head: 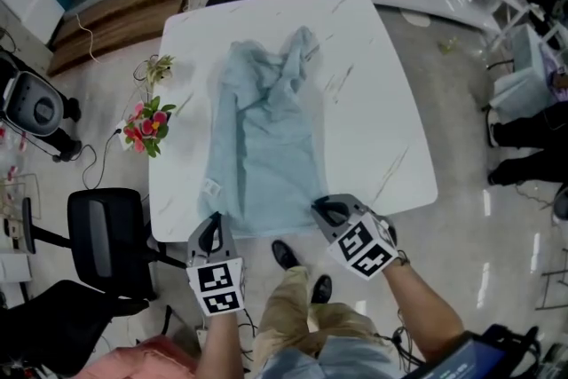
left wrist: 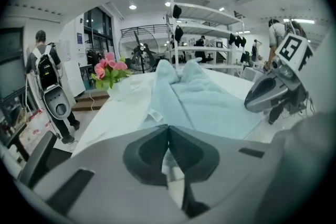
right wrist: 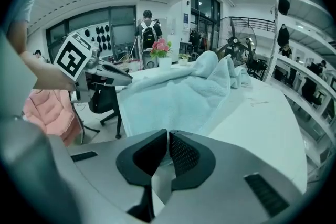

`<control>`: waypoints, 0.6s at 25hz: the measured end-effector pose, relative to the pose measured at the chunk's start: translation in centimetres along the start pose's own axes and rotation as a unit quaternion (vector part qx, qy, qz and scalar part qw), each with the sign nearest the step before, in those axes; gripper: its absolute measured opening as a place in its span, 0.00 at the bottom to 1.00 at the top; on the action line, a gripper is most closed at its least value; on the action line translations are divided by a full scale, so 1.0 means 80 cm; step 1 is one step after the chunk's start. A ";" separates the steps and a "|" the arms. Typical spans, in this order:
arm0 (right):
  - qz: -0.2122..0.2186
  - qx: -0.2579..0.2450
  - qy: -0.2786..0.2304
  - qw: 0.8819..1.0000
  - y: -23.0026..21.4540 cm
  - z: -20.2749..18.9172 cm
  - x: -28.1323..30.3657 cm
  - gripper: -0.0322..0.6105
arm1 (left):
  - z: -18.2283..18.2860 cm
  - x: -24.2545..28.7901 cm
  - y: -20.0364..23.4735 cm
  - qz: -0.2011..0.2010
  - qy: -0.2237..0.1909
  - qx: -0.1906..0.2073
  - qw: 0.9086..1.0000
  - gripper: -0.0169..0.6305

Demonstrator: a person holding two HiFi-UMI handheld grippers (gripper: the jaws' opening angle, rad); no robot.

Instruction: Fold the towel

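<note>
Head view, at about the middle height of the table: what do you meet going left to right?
black-and-grey machine → flowers → towel → bare tabletop → a person's legs at the right edge

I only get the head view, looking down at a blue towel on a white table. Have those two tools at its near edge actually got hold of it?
Observer: Yes for the left one. The left gripper view shows the left tool shut, jaws pinching the towel edge.
Operator: And the other?
Observer: The same. In the right gripper view the right tool is shut on the towel's edge.
Operator: Anyone beyond the table?
Observer: A person with a backpack stands past the table, by the windows.
</note>
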State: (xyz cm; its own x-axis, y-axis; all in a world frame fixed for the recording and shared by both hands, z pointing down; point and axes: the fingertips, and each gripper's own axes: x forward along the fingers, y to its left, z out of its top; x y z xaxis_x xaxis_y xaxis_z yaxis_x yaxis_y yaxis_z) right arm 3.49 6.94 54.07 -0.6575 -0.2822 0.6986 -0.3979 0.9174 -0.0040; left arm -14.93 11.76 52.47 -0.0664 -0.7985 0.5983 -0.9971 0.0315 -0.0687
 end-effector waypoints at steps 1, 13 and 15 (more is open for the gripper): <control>-0.004 0.012 -0.011 1.000 -0.007 0.010 -0.008 0.11 | 0.018 -0.010 0.003 0.002 -0.017 -0.012 1.000 0.04; -0.115 0.046 -0.160 0.979 -0.189 0.237 -0.100 0.18 | 0.349 0.010 0.045 -0.024 -0.197 0.031 0.980 0.04; -0.133 0.044 -0.182 0.973 -0.217 0.280 -0.120 0.18 | 0.406 0.011 0.048 -0.036 -0.222 0.039 0.974 0.04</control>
State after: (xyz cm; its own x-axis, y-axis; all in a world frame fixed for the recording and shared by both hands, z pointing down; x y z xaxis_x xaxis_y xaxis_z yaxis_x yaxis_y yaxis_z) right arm 2.38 -12.60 31.45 -0.7002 -0.6027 0.3828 -0.6285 0.7746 0.0701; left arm -17.68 -8.35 26.79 0.0438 -0.9787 0.2004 -0.9917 -0.0669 -0.1098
